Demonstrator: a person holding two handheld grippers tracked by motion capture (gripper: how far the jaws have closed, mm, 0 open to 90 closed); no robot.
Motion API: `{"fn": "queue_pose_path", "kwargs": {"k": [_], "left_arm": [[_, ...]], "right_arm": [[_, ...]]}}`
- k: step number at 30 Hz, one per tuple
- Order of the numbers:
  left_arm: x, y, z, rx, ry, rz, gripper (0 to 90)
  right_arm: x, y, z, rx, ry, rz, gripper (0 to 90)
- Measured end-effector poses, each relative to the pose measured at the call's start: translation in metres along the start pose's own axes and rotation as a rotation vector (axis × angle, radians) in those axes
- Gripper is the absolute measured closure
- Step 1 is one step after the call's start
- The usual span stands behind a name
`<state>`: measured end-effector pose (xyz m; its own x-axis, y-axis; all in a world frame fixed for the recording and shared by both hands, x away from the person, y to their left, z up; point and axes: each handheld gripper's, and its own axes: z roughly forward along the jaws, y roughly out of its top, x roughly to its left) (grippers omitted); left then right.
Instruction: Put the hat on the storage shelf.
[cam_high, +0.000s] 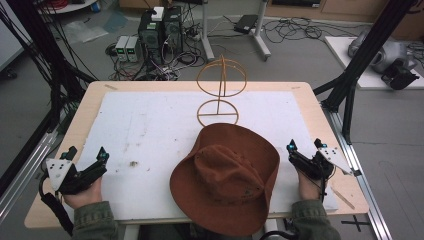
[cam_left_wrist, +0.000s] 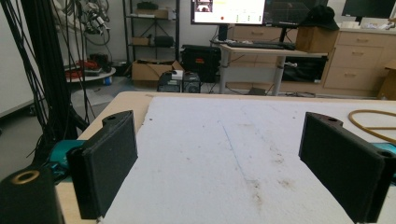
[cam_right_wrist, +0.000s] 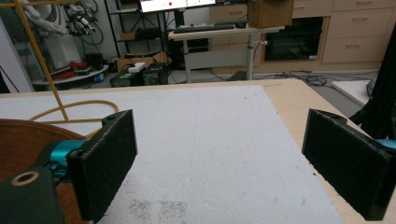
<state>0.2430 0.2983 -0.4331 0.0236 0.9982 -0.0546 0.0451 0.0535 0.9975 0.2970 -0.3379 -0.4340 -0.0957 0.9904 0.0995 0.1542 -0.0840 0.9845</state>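
- Over on the left, the left gripper rests near the table's front left corner, held low over the white mat. Its jaws stand wide apart with nothing between them; the left gripper view looks along them at bare, scuffed mat.
- From there the brown hat lies well apart to the right, with open mat in between. The left gripper is not touching it.
- In the middle, the hat sits crown up at the front edge of the mat, its brim hanging slightly over the near side. It looks untouched by either gripper.
- Just behind the hat stands the wire hat stand, with a ring base flat on the mat and an upright hoop on top. The hoop is bare. The hat's far brim lies near the ring base; I can't tell whether they touch.
- I'd judge the work as hardly begun: the hat is not yet gripped or lifted, and setting it on the stand seems the likely aim, all of it left to do.
- On the right, the right gripper sits near the hat's right brim, much closer than the left one is. Its jaws gape fully and hold nothing.
- In the right gripper view the brown brim shows at the left, beside the left jaw and outside the gap.
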Motion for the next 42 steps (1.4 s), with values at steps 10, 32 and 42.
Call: {"fn": "queue_pose_path", "kwargs": {"k": [10,32,42], "left_arm": [[0.000,0.000,0.001,0.003,-0.002,0.000,11.7],[0.000,0.000,0.001,0.002,-0.002,-0.002,11.7],[0.002,0.000,0.001,0.002,0.001,-0.004,11.7]], "right_arm": [[-0.001,0.000,0.000,0.003,0.002,0.005,9.5],[0.007,0.011,-0.004,-0.003,0.095,0.018,9.5],[0.015,0.020,-0.007,0.007,0.212,0.024,9.5]]}}
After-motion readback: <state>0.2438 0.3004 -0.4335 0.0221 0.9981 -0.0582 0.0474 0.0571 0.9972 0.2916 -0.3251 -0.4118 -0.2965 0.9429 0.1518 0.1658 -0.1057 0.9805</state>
